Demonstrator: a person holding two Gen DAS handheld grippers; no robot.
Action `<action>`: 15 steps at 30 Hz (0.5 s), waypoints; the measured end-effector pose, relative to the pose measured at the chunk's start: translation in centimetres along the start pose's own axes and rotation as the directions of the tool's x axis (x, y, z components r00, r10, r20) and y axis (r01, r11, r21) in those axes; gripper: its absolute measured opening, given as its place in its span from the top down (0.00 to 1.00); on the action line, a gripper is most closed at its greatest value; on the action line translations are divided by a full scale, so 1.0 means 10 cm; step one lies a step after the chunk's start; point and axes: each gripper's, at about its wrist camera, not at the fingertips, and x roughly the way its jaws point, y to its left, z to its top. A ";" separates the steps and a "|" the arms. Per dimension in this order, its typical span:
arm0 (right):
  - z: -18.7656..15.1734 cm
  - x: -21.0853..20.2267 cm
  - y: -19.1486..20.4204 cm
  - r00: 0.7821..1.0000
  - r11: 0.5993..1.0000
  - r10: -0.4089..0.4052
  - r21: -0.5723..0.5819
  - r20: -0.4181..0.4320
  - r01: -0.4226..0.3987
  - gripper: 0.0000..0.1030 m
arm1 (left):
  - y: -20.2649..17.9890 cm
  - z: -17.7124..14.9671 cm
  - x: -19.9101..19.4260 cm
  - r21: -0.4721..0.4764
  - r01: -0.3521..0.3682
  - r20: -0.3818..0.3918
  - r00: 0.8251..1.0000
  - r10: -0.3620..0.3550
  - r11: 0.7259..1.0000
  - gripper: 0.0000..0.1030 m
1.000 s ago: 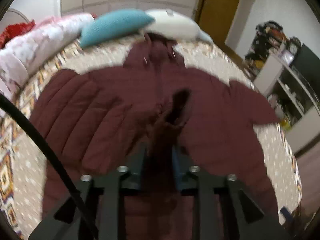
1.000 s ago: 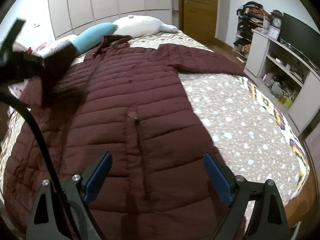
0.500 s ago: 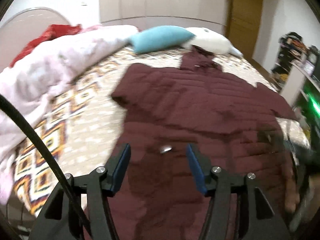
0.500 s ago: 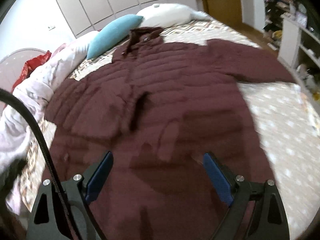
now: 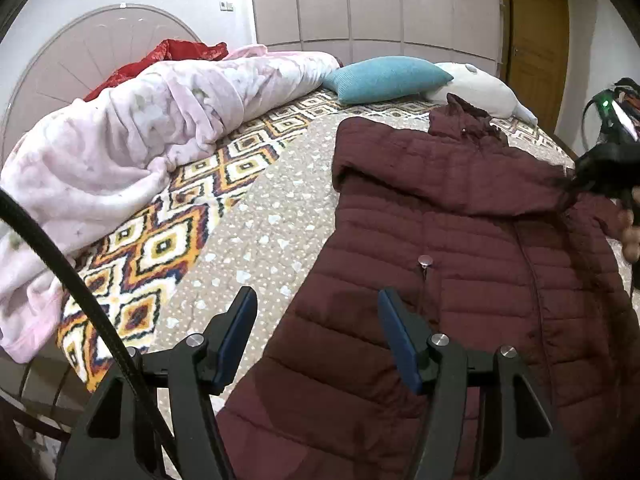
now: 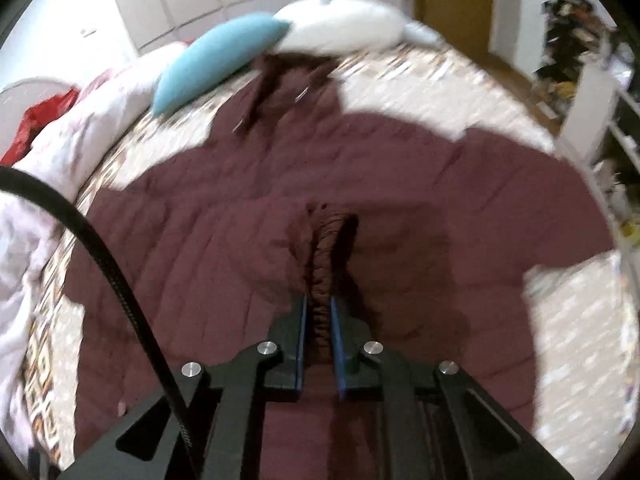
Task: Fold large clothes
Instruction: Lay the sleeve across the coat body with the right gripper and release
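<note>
One cuff [image 6: 326, 264] pinched in right gripper [image 6: 318, 316], lifted over coat [image 5: 460, 240]; left gripper [image 5: 314, 332] spread, empty, at coat's left edge.

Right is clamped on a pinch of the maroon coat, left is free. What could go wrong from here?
1. The right gripper, which has just closed, holds only a narrow ridge of the maroon coat; the puffy fabric may slip out when pulled.
2. The left gripper, which has just been opening, holds nothing, so a one-sided pull may drag the whole coat instead of folding it.
3. The pink blanket is heaped close by on the bed and may crowd the fold.
</note>
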 end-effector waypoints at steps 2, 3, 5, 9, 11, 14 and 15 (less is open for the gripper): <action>0.11 -0.01 -0.20 0.997 0.997 -0.067 0.029 0.023 0.067 0.89 | -0.02 -0.01 0.04 0.000 0.009 -0.006 1.000 -0.009 1.000 0.40; 0.13 0.01 -0.27 0.996 0.996 -0.086 0.036 0.024 0.086 0.89 | -0.03 -0.02 0.06 0.000 0.012 -0.011 1.000 -0.012 1.000 0.40; 0.15 0.12 -0.43 0.990 0.989 -0.138 0.051 0.009 0.138 0.90 | -0.07 -0.05 0.10 0.004 0.015 -0.024 1.000 -0.015 1.000 0.40; 0.05 0.43 -0.74 0.977 0.974 -0.202 0.086 -0.067 0.208 0.86 | -0.15 -0.07 0.13 0.021 0.014 -0.041 0.999 -0.013 1.000 0.40; -0.01 0.50 -0.92 0.979 0.972 -0.181 0.131 -0.099 0.193 0.85 | -0.18 -0.06 0.10 0.027 0.015 -0.035 0.999 -0.014 1.000 0.40; -0.10 0.31 -1.28 0.994 0.976 -0.089 0.193 -0.064 0.100 0.73 | -0.23 -0.05 0.03 0.039 0.019 -0.021 1.000 -0.019 0.999 0.40; -0.13 0.25 -1.41 0.995 0.973 -0.083 0.210 -0.051 0.092 0.67 | -0.25 -0.06 0.02 0.039 0.023 -0.021 1.000 -0.023 0.999 0.40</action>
